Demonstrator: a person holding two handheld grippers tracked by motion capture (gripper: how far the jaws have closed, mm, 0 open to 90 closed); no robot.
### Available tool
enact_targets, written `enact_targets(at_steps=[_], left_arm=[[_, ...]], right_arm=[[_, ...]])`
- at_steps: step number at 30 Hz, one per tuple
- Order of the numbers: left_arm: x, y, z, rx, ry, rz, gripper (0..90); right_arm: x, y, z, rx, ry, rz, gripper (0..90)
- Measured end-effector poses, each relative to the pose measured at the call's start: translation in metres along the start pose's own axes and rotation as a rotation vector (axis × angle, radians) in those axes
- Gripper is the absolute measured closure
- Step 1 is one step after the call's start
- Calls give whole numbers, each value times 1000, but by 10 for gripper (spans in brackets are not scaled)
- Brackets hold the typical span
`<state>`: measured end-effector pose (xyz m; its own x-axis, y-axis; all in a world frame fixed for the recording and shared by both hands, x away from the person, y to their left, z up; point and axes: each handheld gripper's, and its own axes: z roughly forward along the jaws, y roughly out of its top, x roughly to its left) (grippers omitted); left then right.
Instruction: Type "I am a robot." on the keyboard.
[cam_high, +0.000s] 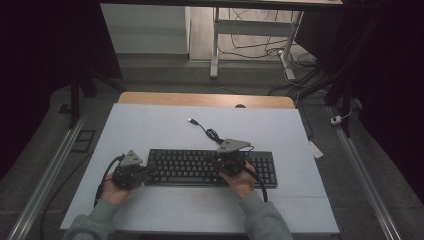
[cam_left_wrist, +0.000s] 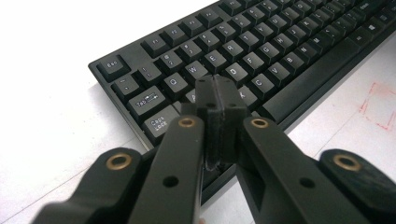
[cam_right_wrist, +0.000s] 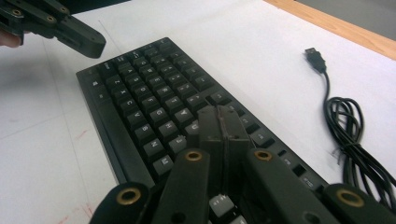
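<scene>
One black keyboard (cam_high: 210, 167) lies on a white table (cam_high: 150, 125); its keys beneath both sets of jaws are hidden. Left gripper (cam_left_wrist: 219, 95), jaws pressed together, sits over its left end; right gripper (cam_right_wrist: 223, 123), jaws likewise together, over its right half. One coiled USB cable (cam_right_wrist: 348, 126) lies beyond the keyboard. Dim room.

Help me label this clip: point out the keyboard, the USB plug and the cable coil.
keyboard (cam_high: 190, 165), high view, middle key rows.
USB plug (cam_right_wrist: 315, 58), right gripper view, plug body.
cable coil (cam_right_wrist: 348, 121), right gripper view, looped strands.
</scene>
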<state>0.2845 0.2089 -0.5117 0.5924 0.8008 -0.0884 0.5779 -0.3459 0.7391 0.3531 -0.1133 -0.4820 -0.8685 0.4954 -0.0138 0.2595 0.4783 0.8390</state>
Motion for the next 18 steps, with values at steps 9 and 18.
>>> enact_targets(at_steps=[9,18], left_arm=[[0,-3,6,35,2,-6,887],[3,-5,9,53,22,-7,886]], right_arm=[[1,1,15,28,15,-2,897],[1,1,27,56,10,-9,896]])
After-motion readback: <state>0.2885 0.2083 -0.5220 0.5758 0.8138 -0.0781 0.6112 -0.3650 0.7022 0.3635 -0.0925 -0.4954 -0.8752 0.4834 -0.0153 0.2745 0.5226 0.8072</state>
